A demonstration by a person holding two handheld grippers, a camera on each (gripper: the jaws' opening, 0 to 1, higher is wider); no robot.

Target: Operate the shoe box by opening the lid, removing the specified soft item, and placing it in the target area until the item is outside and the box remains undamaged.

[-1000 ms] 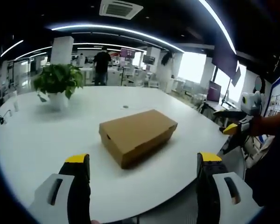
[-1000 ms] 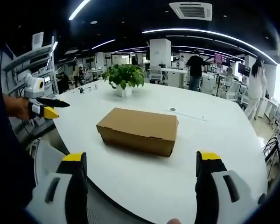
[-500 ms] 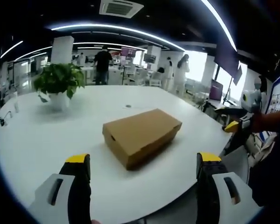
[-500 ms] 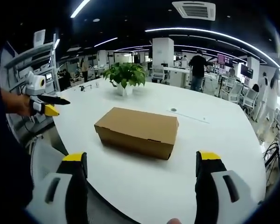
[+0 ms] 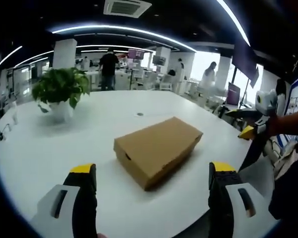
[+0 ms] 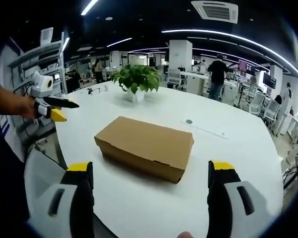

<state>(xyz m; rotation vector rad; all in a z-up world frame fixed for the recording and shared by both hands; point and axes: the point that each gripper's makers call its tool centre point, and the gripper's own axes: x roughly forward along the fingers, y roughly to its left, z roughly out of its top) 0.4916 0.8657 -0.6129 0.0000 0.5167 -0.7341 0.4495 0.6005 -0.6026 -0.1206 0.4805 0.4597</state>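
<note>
Brown cardboard shoe box (image 5: 158, 151) sits lid closed on the white table (image 5: 49, 148), roughly mid-table, well apart from both grippers; contents hidden, so the soft item can't be seen. In the right gripper view the same box (image 6: 145, 147) lies angled, one long side facing the camera, small notches along the lid edge hard to make out. Left gripper (image 5: 151, 186) has its jaws spread wide, nothing between them, hovering at the table's near edge; lower parts cut off by the frame. Right gripper (image 6: 151, 186) likewise spread wide and empty, short of the box. The right gripper also appears at the right of the left gripper view (image 5: 248, 130), held by a hand, partly cut off, jaw gap unclear from that angle. The left gripper shows at the left of the right gripper view (image 6: 57, 109), its tips looking nearly together, too small to be sure. Potted plant (image 5: 61, 89) stands on the far side of the table, away from the box. A small dark round spot (image 6: 188, 121) lies on the table behind the box, unidentifiable. People (image 5: 109, 69) stand in the blurred office background.
</note>
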